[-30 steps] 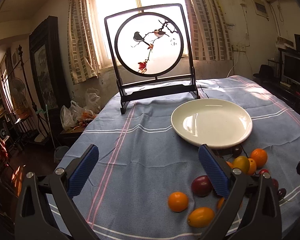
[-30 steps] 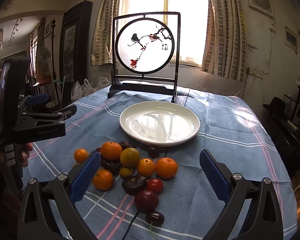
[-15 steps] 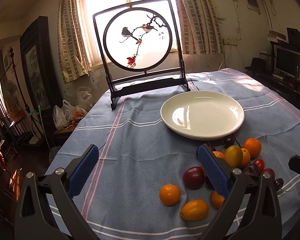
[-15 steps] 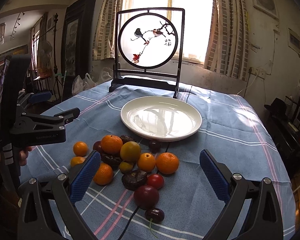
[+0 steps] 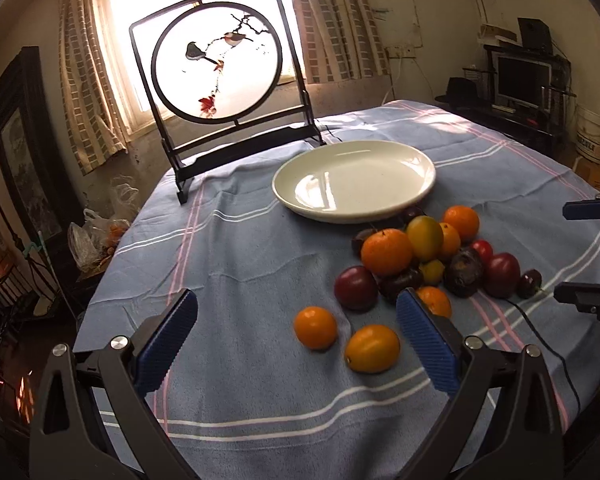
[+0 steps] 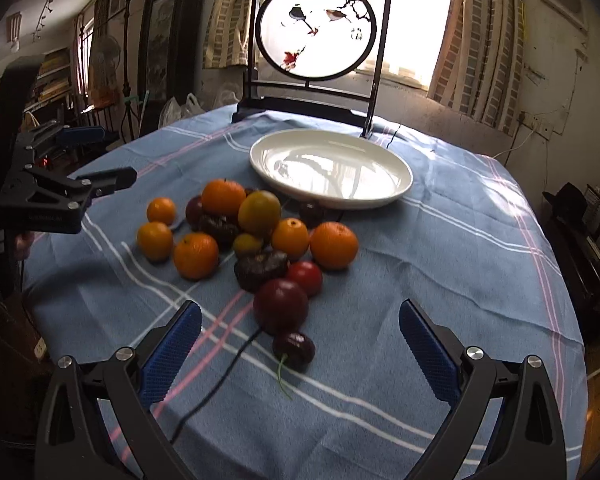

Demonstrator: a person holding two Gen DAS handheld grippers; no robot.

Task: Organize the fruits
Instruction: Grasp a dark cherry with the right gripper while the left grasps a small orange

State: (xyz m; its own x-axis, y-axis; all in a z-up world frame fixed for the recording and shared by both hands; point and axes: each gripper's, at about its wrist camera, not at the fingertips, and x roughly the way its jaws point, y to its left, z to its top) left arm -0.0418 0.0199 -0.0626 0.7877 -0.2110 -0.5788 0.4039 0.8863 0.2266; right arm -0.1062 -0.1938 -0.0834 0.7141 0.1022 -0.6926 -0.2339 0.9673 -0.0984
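Note:
A pile of oranges (image 5: 385,251), plums (image 5: 355,286), a yellow-green fruit (image 5: 424,237) and cherries lies on the blue tablecloth in front of an empty white plate (image 5: 354,180). My left gripper (image 5: 298,340) is open and empty above two loose oranges (image 5: 315,327) at the pile's left. My right gripper (image 6: 300,346) is open and empty above a dark plum (image 6: 281,305) and a cherry (image 6: 294,350). The pile (image 6: 256,210) and plate (image 6: 332,168) show ahead in the right wrist view. The left gripper (image 6: 80,160) shows there at the left.
A black-framed round bird screen (image 5: 220,64) stands behind the plate near the window. A thin black cable (image 6: 220,376) runs over the cloth by the cherry. The round table's edge (image 6: 572,344) drops off at right. Furniture and bags stand around the table.
Both grippers have moved forward and lower toward the fruit pile, which now looks larger and nearer. Both stay open. No fruit has moved.

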